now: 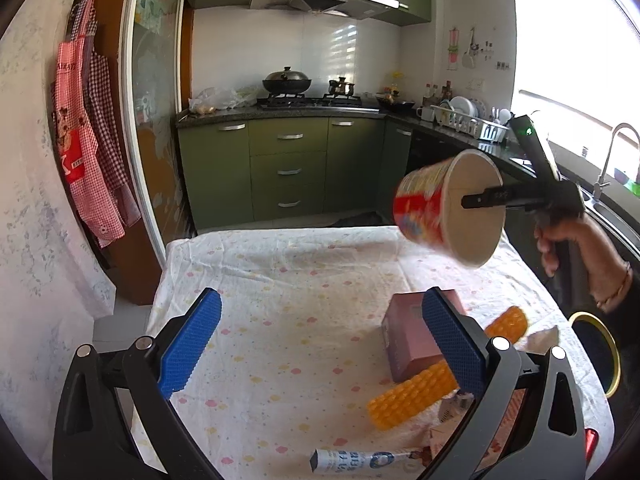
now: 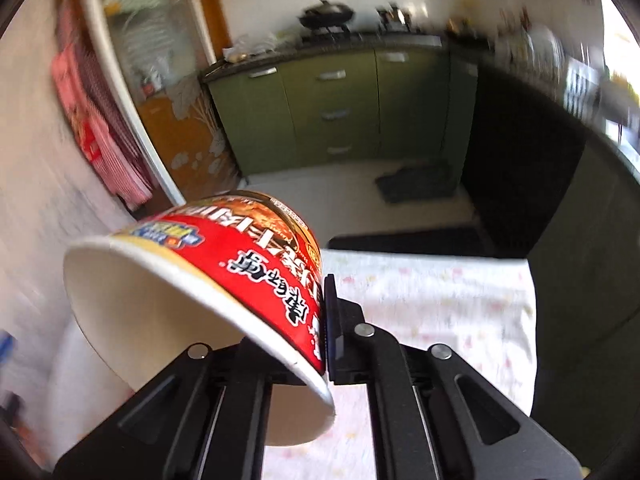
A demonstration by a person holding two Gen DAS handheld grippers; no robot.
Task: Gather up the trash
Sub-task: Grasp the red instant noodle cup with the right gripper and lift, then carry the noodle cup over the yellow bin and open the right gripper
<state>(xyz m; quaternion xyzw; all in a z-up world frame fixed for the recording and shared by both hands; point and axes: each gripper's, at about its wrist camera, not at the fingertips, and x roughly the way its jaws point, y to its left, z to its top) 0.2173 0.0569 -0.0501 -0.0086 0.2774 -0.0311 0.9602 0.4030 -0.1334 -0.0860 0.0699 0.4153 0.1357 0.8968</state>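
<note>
My right gripper (image 1: 470, 201) is shut on the wall of an empty red instant noodle cup (image 1: 424, 208) and holds it tipped on its side in the air above the table's far right. In the right wrist view the cup (image 2: 256, 264) is pinched at its rim, one finger inside and one outside, by the gripper (image 2: 325, 320). My left gripper (image 1: 320, 344) is open and empty, low over the table. Near it lie a pink box (image 1: 404, 340), orange blister packs (image 1: 412, 396) and a blue-white tube (image 1: 360, 460).
The table (image 1: 280, 280) has a white dotted cloth. A round gold-rimmed bin opening (image 1: 614, 352) is at the table's right edge. Crumpled paper (image 1: 542, 338) lies near it. Green kitchen cabinets (image 1: 288, 168) stand behind, and aprons (image 1: 88, 140) hang on the left.
</note>
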